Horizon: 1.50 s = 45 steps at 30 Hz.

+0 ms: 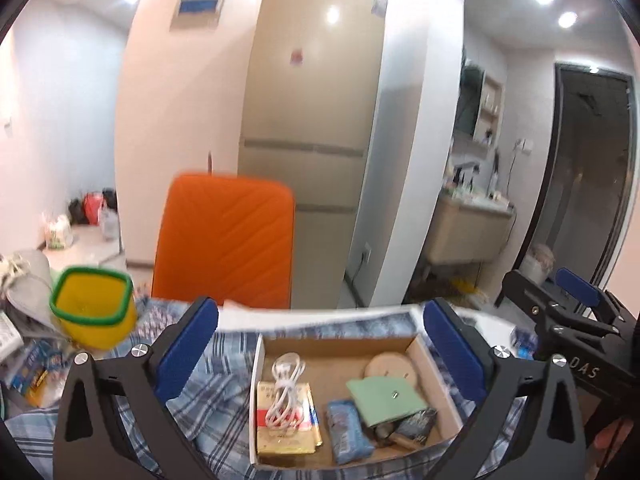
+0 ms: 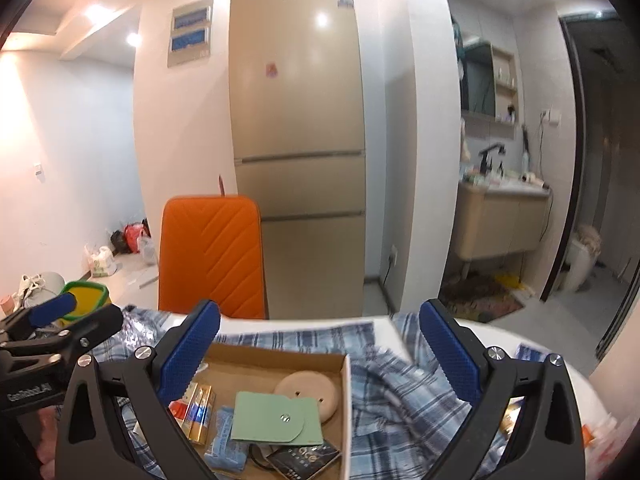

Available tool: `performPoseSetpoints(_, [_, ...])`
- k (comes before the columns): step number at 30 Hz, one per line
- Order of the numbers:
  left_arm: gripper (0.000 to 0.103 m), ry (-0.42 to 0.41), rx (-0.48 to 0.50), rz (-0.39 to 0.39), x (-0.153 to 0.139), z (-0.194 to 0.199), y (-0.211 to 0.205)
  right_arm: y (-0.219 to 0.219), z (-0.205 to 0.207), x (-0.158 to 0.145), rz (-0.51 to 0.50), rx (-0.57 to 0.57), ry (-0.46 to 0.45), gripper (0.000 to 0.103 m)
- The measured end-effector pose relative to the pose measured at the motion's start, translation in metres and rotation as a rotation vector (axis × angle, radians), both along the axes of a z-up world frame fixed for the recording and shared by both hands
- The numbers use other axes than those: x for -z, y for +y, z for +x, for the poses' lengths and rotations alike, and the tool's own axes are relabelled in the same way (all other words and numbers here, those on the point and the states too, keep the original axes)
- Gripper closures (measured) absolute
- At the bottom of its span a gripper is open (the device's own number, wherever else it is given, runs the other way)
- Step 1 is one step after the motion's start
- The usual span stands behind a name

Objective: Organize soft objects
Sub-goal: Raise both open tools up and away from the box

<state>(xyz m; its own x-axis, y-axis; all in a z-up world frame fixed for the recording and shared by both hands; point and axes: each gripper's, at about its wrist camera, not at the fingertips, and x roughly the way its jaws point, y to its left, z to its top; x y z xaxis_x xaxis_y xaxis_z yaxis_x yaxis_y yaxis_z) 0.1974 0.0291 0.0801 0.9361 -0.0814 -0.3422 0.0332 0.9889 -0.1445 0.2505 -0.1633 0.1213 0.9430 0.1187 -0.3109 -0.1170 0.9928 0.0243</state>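
A crumpled blue plaid shirt (image 1: pixel 208 396) lies spread over the white table, also in the right wrist view (image 2: pixel 404 396). A cardboard box (image 1: pixel 438 376) sits on it, holding a white cable (image 1: pixel 286 392), a yellow packet, a blue tissue pack (image 1: pixel 348 432), a green card (image 1: pixel 384 398) and a wooden disc (image 2: pixel 306 396). My left gripper (image 1: pixel 320 344) is open and empty above the box. My right gripper (image 2: pixel 320 344) is open and empty above the box's right edge (image 2: pixel 346 400) and the shirt.
A yellow cup with a green rim (image 1: pixel 94 306) stands at the left among clutter. An orange chair back (image 1: pixel 224 248) is behind the table, with a beige fridge (image 1: pixel 316 120) beyond. The right gripper's body (image 1: pixel 560 312) shows at right in the left wrist view.
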Motion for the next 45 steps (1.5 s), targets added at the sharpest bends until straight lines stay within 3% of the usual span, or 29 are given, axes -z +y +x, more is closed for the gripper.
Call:
performPoseSetpoints(4, [0.001, -0.105, -0.005, 0.002, -0.022, -0.028, -0.002, -0.008, -0.029, -0.023, 0.026, 0.006, -0.082, 0.0])
performPoseSetpoints(11, [0.001, -0.185, 0.002, 0.012, -0.048, -0.066, -0.001, -0.012, -0.084, -0.06, 0.008, 0.004, -0.181, 0.0])
performPoseSetpoints(17, [0.001, -0.247, 0.018, 0.014, -0.043, -0.107, -0.002, -0.016, -0.122, -0.067, 0.023, -0.006, -0.198, 0.0])
performPoseSetpoints(29, [0.001, -0.258, 0.003, 0.046, -0.001, -0.144, -0.002, -0.021, -0.163, -0.03, 0.036, -0.049, -0.253, 0.0])
performPoseSetpoints(45, [0.001, -0.217, -0.043, 0.081, 0.069, -0.139, -0.007, -0.027, -0.167, 0.04, 0.046, -0.008, -0.275, 0.0])
